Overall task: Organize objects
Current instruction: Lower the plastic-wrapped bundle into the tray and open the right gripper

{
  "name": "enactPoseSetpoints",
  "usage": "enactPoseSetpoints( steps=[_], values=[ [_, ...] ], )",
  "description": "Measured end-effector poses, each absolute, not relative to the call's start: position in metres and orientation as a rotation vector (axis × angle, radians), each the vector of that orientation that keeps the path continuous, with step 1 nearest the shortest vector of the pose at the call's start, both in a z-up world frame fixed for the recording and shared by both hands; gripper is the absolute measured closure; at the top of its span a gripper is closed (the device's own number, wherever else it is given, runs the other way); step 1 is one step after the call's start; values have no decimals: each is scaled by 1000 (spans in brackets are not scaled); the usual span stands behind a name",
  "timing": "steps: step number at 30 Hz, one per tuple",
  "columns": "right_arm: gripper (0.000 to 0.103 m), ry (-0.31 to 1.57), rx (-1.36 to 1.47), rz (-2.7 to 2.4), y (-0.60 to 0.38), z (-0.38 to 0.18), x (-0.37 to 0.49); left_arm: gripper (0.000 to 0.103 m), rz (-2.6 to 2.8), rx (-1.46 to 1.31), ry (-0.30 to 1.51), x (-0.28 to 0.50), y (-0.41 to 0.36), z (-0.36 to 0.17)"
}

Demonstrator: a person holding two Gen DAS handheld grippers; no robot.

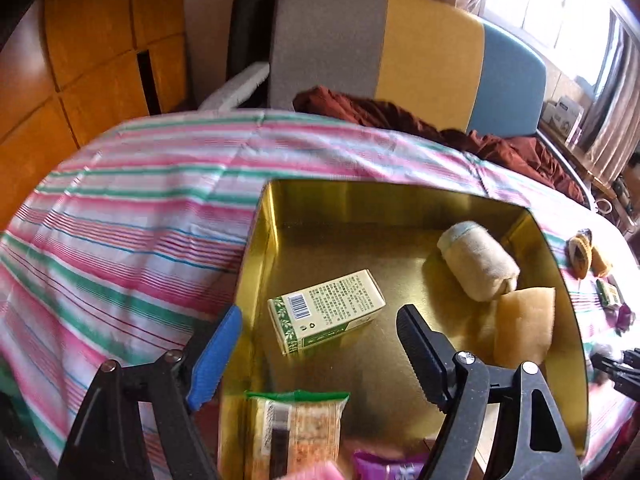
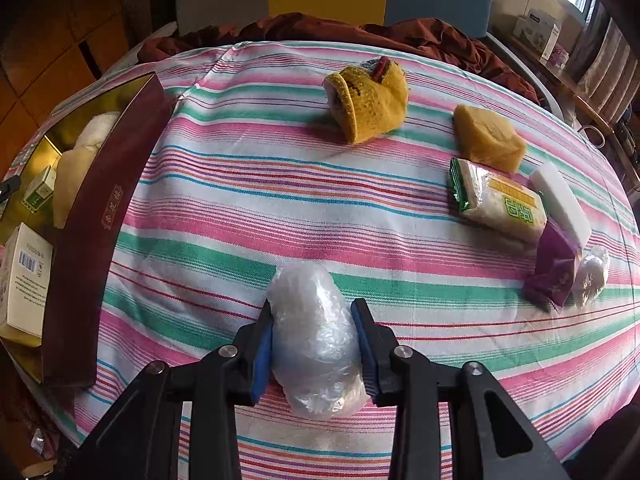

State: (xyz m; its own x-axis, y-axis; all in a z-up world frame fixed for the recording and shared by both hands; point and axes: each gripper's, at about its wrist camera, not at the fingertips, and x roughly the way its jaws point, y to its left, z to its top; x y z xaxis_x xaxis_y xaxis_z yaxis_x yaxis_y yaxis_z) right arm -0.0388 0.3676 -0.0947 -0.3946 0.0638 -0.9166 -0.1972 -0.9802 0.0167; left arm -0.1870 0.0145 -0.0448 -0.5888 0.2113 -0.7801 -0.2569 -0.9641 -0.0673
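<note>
The gold-lined box (image 1: 400, 208) sits on the striped cloth (image 2: 280, 200) covering the surface, and holds a green-and-white carton (image 1: 326, 310), a rolled beige cloth (image 1: 478, 260), a tan pad (image 1: 524, 326) and a wrapped snack (image 1: 296, 434) at its near edge. The left claw (image 1: 320, 354) hangs spread and empty above the box. The right claw (image 2: 316, 350) pinches a plastic-wrapped bundle (image 2: 316, 340) on the cloth, well apart from the box. A grey, yellow and blue headboard (image 1: 400, 52) stands behind.
</note>
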Motion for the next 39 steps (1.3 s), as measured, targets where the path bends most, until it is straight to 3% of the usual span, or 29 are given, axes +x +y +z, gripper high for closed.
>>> enactPoseSetpoints(
  steps=[6,12,20,24,32,36,39],
  values=[
    [67,245,-1527,2637,343,-54,-43,18,2653,-1115,20,-148,4,-12],
    [67,168,-1486,2858,269,-15,-48,18,2660,-1049,-51,-109,0,0],
    [65,97,-1566,2942,209,-22,-62,17,2671,-1024,-77,-70,0,5],
    [53,106,-1611,2910,205,-35,-68,14,2675,-1017,-71,-58,0,8],
    [41,112,-1615,2889,207,-42,-63,13,2700,-991,-38,-42,6,13],
    [25,107,-1563,2906,210,-36,-56,10,2706,-979,-2,-36,11,16],
    [24,112,-1536,2910,215,-32,-51,7,2698,-974,13,-33,15,17]
  ],
)
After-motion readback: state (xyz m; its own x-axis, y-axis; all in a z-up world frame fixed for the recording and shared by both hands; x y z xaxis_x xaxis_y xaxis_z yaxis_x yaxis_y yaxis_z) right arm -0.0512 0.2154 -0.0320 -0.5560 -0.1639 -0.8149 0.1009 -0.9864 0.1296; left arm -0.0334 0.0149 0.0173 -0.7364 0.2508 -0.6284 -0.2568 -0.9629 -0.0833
